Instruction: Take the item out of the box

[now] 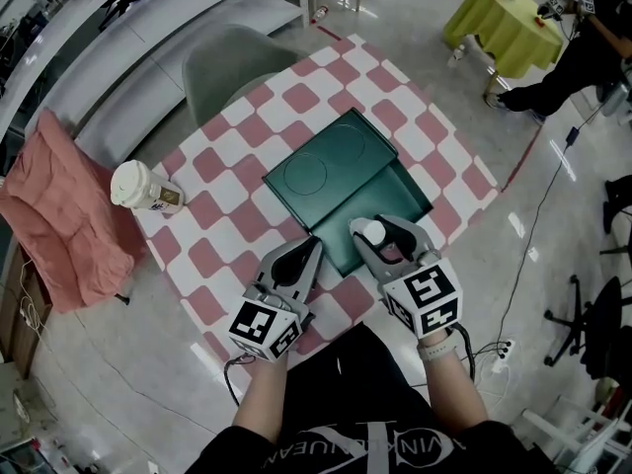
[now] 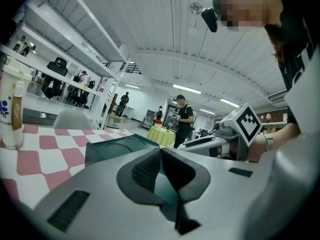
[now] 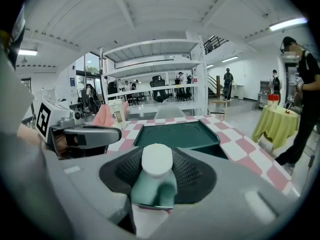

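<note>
Teal white-capped bottle (image 3: 154, 181) grasped in right claw (image 1: 387, 235), left claw (image 2: 160, 153) clenched shut, green box (image 1: 336, 171) open

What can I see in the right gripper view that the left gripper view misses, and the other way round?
Only the right gripper view: a small green bottle with a white cap, clamped in the right gripper, and a pink cloth beyond the table.
Only the left gripper view: the left gripper up close, jaws together with nothing in them, and the camera at the person's head.
Both: the open green box, the pink-checked tablecloth, the paper cup and a yellow-green table farther off.
</note>
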### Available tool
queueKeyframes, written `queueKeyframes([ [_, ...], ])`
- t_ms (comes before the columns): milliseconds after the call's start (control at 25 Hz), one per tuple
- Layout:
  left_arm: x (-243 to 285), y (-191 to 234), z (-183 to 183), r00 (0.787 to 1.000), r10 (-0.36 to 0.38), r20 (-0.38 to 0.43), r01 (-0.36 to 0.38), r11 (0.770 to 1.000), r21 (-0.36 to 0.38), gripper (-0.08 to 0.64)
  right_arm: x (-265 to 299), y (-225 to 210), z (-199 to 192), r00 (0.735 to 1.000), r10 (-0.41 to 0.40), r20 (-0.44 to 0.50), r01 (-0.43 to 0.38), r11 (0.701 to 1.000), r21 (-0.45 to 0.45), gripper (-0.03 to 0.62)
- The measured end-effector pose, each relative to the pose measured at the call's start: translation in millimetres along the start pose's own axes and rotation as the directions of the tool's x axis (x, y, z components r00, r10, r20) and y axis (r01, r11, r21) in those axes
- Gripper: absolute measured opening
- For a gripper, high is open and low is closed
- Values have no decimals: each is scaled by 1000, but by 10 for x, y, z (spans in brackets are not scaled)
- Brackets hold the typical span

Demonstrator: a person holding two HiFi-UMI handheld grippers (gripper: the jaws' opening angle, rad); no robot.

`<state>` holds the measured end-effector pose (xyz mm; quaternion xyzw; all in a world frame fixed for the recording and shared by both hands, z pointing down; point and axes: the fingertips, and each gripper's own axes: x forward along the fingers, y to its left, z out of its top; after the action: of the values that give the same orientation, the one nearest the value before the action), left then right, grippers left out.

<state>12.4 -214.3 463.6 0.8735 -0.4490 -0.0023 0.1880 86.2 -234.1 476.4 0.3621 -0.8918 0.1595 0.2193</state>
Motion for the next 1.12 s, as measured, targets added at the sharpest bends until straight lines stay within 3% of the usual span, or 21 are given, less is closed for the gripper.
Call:
queueKeyframes([
  [1120, -36, -20, 467, 999, 15, 53, -17, 999, 34, 18, -322, -1, 619, 984, -3, 178, 10, 999, -41, 179],
])
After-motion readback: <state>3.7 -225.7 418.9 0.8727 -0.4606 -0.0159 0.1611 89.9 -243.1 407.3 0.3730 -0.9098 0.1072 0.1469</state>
